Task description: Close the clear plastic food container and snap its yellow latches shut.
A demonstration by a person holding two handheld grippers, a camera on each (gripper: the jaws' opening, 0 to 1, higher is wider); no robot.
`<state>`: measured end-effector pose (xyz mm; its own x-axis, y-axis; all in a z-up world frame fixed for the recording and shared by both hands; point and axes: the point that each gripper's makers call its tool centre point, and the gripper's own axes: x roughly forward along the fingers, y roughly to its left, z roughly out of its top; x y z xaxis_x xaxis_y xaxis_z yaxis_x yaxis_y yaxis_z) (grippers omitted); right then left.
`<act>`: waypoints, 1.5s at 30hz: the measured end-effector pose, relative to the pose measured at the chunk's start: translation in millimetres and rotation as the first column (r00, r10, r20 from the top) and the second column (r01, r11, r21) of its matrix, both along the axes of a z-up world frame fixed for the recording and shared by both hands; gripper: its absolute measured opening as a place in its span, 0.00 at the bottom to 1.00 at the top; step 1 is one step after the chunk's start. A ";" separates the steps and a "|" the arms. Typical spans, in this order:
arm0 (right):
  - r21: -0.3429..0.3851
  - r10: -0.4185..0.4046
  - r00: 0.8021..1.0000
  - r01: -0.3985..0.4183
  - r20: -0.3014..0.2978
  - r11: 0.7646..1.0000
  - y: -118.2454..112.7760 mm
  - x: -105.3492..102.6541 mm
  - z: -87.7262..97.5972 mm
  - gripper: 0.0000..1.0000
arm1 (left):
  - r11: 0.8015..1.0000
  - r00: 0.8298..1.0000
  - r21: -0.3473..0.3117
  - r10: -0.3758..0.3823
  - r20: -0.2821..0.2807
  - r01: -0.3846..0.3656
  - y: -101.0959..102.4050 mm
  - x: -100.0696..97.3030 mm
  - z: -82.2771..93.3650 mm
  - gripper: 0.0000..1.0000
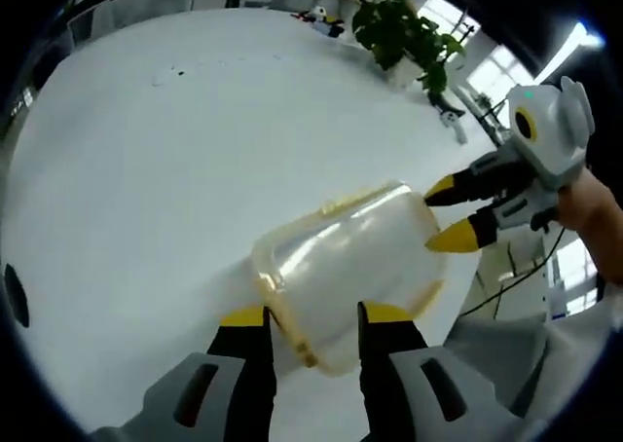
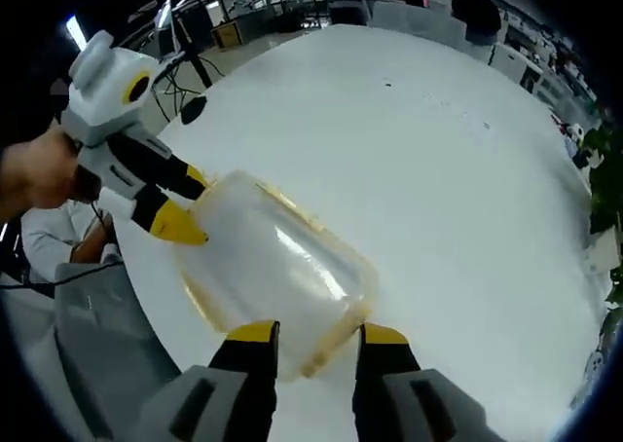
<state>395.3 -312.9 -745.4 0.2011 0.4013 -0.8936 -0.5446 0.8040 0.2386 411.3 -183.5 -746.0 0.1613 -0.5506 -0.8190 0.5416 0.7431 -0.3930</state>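
Inspection finding: the left tool [image 1: 311,315] is standing open at one end of the container [image 1: 346,267], its yellow-tipped jaws straddling the rim without visibly pressing on it. In the right gripper view, the right tool [image 2: 316,333] is likewise standing open, bracketing the opposite end of the container [image 2: 277,276]. The container is lying near the edge of the white worktop [image 1: 175,169], between the two tools. Its lid appears to be seated already, though the clear plastic is making this hard to confirm. A yellow latch [image 1: 292,337] is showing along the end nearest the left tool, and another yellow latch [image 2: 336,340] is showing at the end nearest the right tool. Whether either is snapped cannot be told.

Judgement on the step: one tool should be steadying the body while the other is pressing a latch flat against the wall, squarely, so the container is not sliding off the edge.

Orientation: the long axis is running from one tool to the other, roughly along the worktop edge. Beyond, a potted plant [image 1: 404,33] is standing at the far side.
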 end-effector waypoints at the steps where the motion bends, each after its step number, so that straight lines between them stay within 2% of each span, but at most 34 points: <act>1: -0.029 0.031 0.999 -0.031 0.008 0.999 -1.6 -1.7 2.8 0.27 | 1.000 1.000 0.011 -0.011 0.006 0.011 -0.6 0.2 0.3 0.30; 2: -0.050 0.054 0.998 -0.053 0.016 0.997 -0.5 -1.8 4.0 0.27 | 1.000 1.000 0.010 -0.006 0.004 0.006 -0.6 0.3 -0.4 0.30; 6: -0.053 0.048 0.999 -0.047 0.002 0.997 3.2 -2.3 5.8 0.28 | 1.000 1.000 0.011 -0.010 0.006 0.010 -0.1 -0.1 0.4 0.31; 12: -0.016 0.021 1.000 -0.021 -0.001 1.000 3.1 -0.7 6.8 0.29 | 1.000 1.000 -0.002 -0.003 0.007 0.003 1.4 0.1 3.3 0.33; 17: -0.001 0.020 1.000 -0.020 0.017 1.000 4.5 -1.0 8.1 0.30 | 0.999 0.997 0.008 -0.044 0.065 0.044 0.3 2.2 6.1 0.35; 21: -0.021 0.080 0.997 -0.079 0.019 0.997 3.8 -5.3 10.6 0.30 | 0.998 0.994 0.015 -0.066 0.084 0.065 0.3 2.2 7.3 0.36; 23: -0.036 0.124 0.991 -0.122 0.049 0.992 3.3 -3.8 13.8 0.30 | 0.995 0.991 0.022 -0.095 0.099 0.093 1.2 2.3 8.7 0.36; 25: -0.033 0.108 0.992 -0.106 0.059 0.994 2.1 -2.1 17.9 0.30 | 0.994 0.986 0.034 -0.109 0.125 0.105 3.6 4.2 11.8 0.35; 30: -0.048 0.184 0.978 -0.180 0.096 0.982 -1.8 -4.5 29.2 0.33 | 0.988 0.976 -0.009 -0.151 0.159 0.154 -2.8 1.3 23.0 0.42; 33: -0.039 0.216 0.971 -0.213 0.107 0.976 -0.9 -7.1 33.7 0.36 | 0.983 0.964 0.010 -0.182 0.195 0.184 -1.5 4.5 27.8 0.41; 34: -0.037 0.229 0.968 -0.226 0.107 0.973 -1.0 -8.2 34.6 0.36 | 0.977 0.953 0.008 -0.209 0.220 0.212 -3.9 4.9 31.0 0.41; 35: -0.038 0.247 0.962 -0.245 0.116 0.969 0.0 -8.3 35.7 0.36 | 0.975 0.950 0.015 -0.219 0.223 0.221 -3.9 3.7 32.1 0.40; 37: -0.043 0.298 0.944 -0.295 0.142 0.955 2.0 -9.1 39.0 0.37 | 0.962 0.931 0.045 -0.271 0.245 0.269 -4.2 2.6 35.4 0.40; 38: -0.042 0.339 0.927 -0.337 0.159 0.941 5.7 -10.0 41.0 0.36 | 0.953 0.914 0.035 -0.299 0.274 0.302 -9.2 2.4 39.8 0.40; 39: -0.040 0.360 0.917 -0.358 0.172 0.933 7.7 -10.2 41.9 0.36 | 0.946 0.905 0.033 -0.317 0.285 0.322 -12.0 1.4 42.0 0.40; 41: -0.042 0.358 0.920 -0.356 0.159 0.934 7.6 -11.9 42.3 0.32 | 0.944 0.899 0.018 -0.321 0.299 0.331 -16.9 0.7 46.3 0.41; 42: -0.036 0.370 0.915 -0.369 0.162 0.929 9.4 -12.6 43.2 0.30 | 0.935 0.887 0.005 -0.337 0.316 0.354 -21.7 0.6 49.4 0.41; 44: -0.028 0.379 0.909 -0.380 0.173 0.925 12.2 -11.5 45.2 0.29 | 0.930 0.878 0.006 -0.350 0.326 0.369 -25.1 0.4 51.0 0.40; 45: -0.025 0.395 0.901 -0.397 0.178 0.917 14.7 -12.4 46.4 0.29 | 0.918 0.863 0.015 -0.377 0.337 0.395 -27.9 -0.2 50.9 0.39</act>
